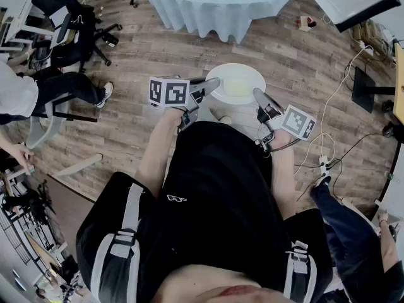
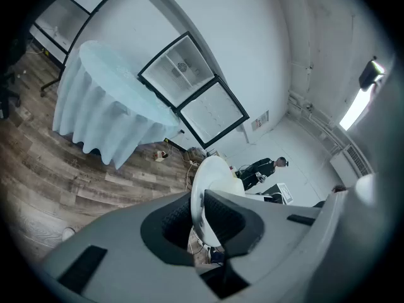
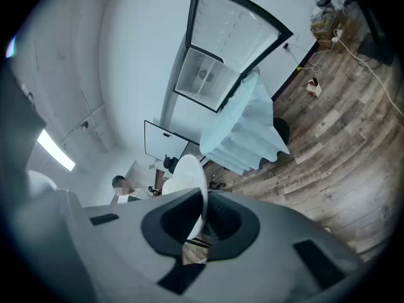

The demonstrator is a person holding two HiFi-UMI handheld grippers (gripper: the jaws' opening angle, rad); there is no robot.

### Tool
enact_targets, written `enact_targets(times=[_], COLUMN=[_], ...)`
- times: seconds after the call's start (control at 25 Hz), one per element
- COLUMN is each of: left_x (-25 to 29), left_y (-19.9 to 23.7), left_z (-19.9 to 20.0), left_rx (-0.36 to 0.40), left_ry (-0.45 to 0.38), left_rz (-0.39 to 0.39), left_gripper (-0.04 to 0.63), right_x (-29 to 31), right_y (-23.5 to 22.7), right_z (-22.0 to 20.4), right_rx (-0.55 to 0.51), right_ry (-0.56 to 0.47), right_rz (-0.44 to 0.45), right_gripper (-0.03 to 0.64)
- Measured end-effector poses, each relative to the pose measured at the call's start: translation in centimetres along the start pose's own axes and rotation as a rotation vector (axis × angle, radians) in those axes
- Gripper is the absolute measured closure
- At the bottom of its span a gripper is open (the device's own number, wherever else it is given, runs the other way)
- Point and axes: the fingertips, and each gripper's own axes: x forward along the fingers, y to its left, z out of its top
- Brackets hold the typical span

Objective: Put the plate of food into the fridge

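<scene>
A white plate [image 1: 237,83] with pale food on it is held level in front of the person, above the wooden floor. My left gripper [image 1: 211,86] is shut on the plate's left rim, and my right gripper [image 1: 259,97] is shut on its right rim. In the left gripper view the plate [image 2: 212,183] shows edge-on, with its rim pinched between the dark pads of the left gripper [image 2: 201,223]. The right gripper view shows the plate [image 3: 189,180] the same way, clamped in the right gripper [image 3: 203,216]. The glass-door fridge [image 2: 192,88] [image 3: 224,49] stands shut against the far wall.
A round table with a light blue cloth [image 1: 221,2] [image 2: 104,100] [image 3: 249,128] stands between me and the fridge. An office chair [image 1: 69,24] and a seated person [image 1: 38,90] are at the left. Cables [image 1: 328,137] lie on the floor at the right. Another person [image 2: 262,169] stands further back.
</scene>
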Motion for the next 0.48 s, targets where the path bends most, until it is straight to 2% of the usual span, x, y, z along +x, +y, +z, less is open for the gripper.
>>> enact_targets(times=[0.48], left_x=[-0.12], left_y=[-0.13], left_z=[-0.25], left_rx=[0.003], left_ry=[-0.001], left_rz=[0.002], left_gripper=[0.549], right_x=[-0.21], right_y=[-0.02], right_z=[-0.38], right_rx=[0.003], right_ry=[-0.010], right_rz=[-0.006], right_gripper=[0.591])
